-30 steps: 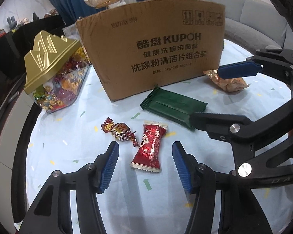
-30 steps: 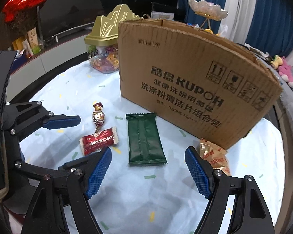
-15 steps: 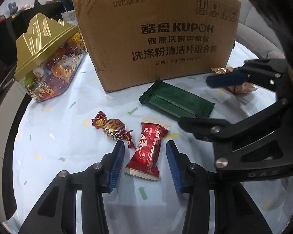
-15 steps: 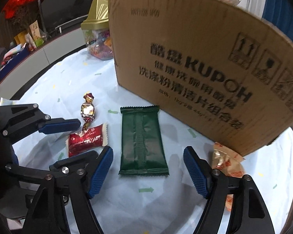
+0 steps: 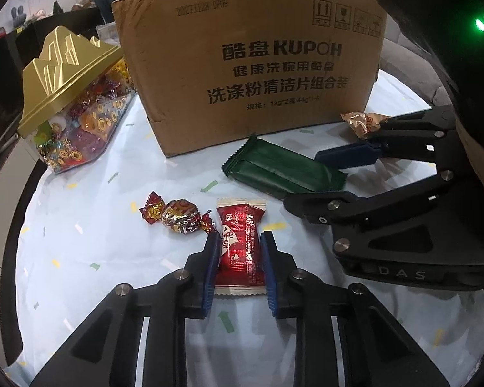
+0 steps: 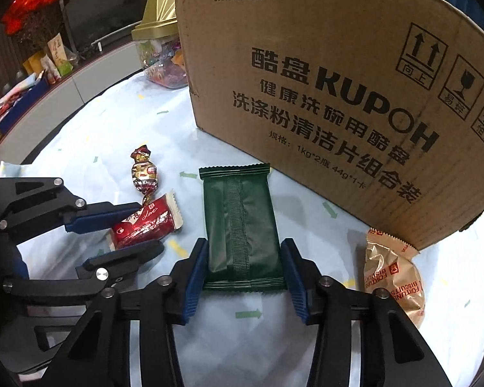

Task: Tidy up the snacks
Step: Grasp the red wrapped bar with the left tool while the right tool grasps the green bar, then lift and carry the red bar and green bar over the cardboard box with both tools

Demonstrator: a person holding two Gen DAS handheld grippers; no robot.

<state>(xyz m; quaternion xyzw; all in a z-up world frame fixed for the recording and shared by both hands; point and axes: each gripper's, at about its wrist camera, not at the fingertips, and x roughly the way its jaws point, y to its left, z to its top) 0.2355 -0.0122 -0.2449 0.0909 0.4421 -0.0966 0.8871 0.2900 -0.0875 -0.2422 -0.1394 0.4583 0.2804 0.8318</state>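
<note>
left hand-held gripper (image 5: 238, 258): just closed, pinching red snack packet (image 5: 240, 242) to lift
right hand-held gripper (image 6: 243, 274): just closed, pinching green packet (image 6: 240, 225)
cardboard box (image 5: 251, 64): likely destination

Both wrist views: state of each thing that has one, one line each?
Left hand-held gripper: just closed, pads pressing the red snack packet.
Right hand-held gripper: just been closing, pads at the green packet edges.
Cardboard box: upright, top open.
Candy jar: gold lid on.
Gold biscuit packet: sealed, lying by the box.
</note>
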